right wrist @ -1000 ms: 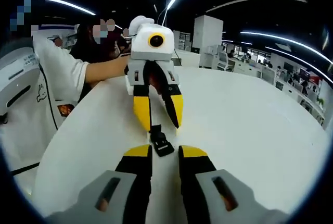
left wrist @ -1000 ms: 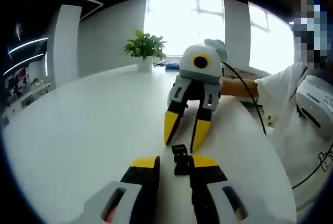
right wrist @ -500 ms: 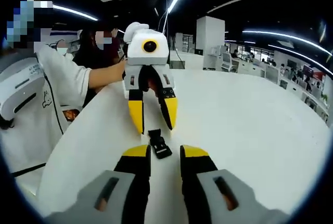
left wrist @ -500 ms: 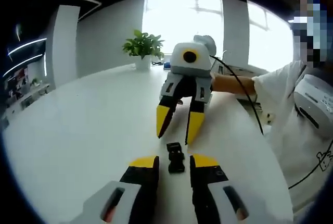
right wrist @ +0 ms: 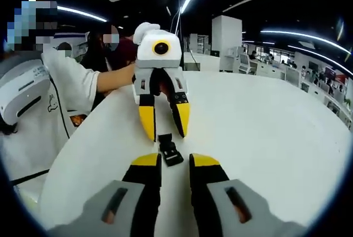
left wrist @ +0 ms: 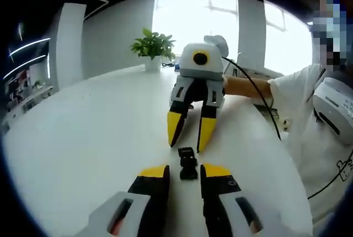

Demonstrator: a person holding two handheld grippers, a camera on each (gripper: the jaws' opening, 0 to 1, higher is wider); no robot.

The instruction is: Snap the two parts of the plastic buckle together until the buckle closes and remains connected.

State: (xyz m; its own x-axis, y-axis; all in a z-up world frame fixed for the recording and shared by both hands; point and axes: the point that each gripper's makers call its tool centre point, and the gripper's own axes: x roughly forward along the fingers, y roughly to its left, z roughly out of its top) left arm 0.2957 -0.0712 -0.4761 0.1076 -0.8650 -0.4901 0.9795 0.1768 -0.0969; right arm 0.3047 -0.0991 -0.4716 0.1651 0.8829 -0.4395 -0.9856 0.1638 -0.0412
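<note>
The black plastic buckle (left wrist: pixel 188 163) lies flat on the white table (left wrist: pixel 88 138), its two parts in line and looking joined as one piece. My left gripper (left wrist: pixel 185 172) stands open, and the buckle's near end lies just ahead of its yellow tips without touching them. My right gripper (left wrist: pixel 190 140) faces it from the far side, open, with its tips just short of the buckle. In the right gripper view the buckle (right wrist: pixel 170 150) rests between my right gripper (right wrist: pixel 175 161) and the left gripper (right wrist: pixel 165 132); neither holds it.
A potted plant (left wrist: pixel 153 46) stands at the table's far edge by the windows. A person in a white sleeve (left wrist: pixel 300 96) stands at the table's rim beside the right gripper. That sleeve (right wrist: pixel 63 80) also borders the table (right wrist: pixel 265 138) in the right gripper view.
Both grippers have drawn back a little from the buckle, which stays lying on the table. Over the last half second almost nothing has shifted.
</note>
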